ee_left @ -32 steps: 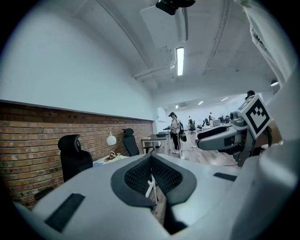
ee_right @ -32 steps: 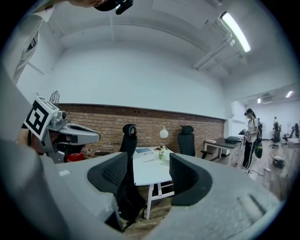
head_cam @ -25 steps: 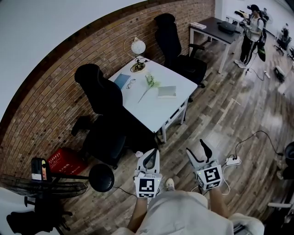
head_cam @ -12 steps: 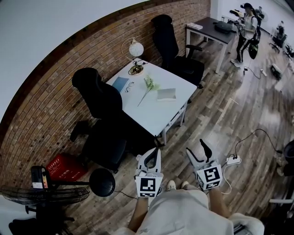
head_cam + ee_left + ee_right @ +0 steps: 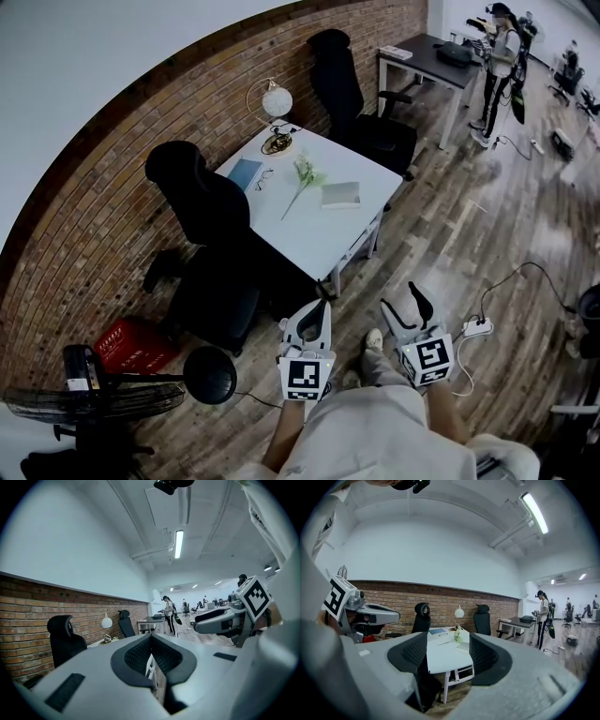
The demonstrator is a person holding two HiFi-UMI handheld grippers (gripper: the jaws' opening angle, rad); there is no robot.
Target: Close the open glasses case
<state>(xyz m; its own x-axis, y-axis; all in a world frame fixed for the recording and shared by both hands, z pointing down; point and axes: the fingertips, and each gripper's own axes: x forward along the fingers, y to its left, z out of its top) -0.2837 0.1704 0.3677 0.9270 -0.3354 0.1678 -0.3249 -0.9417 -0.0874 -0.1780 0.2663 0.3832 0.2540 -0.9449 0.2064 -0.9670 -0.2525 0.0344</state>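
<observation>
The white table (image 5: pixel 323 230) stands a few steps ahead by the brick wall. A flat blue glasses case (image 5: pixel 246 172) lies near its far left corner, with a pair of glasses (image 5: pixel 267 172) beside it. The right gripper view shows the case (image 5: pixel 438 631) small and far off. I cannot tell whether its lid is up. Both grippers hang low in front of my body, far from the table. My left gripper (image 5: pixel 319 307) (image 5: pixel 151 639) has its tips together and holds nothing. My right gripper (image 5: pixel 403 305) (image 5: pixel 447 648) is open and empty.
A flower stem (image 5: pixel 302 178), a grey book (image 5: pixel 340 194) and a globe lamp (image 5: pixel 277 99) share the table. Black office chairs (image 5: pixel 202 192) (image 5: pixel 342 70) flank it. A red crate (image 5: pixel 131 339), a fan (image 5: pixel 94 398) and a power strip (image 5: pixel 476 327) are on the wooden floor. A person (image 5: pixel 497 56) stands by a dark desk.
I have stepped forward: a shoe now shows between the grippers and the table sits slightly nearer. Both grippers keep the same pose and state.
</observation>
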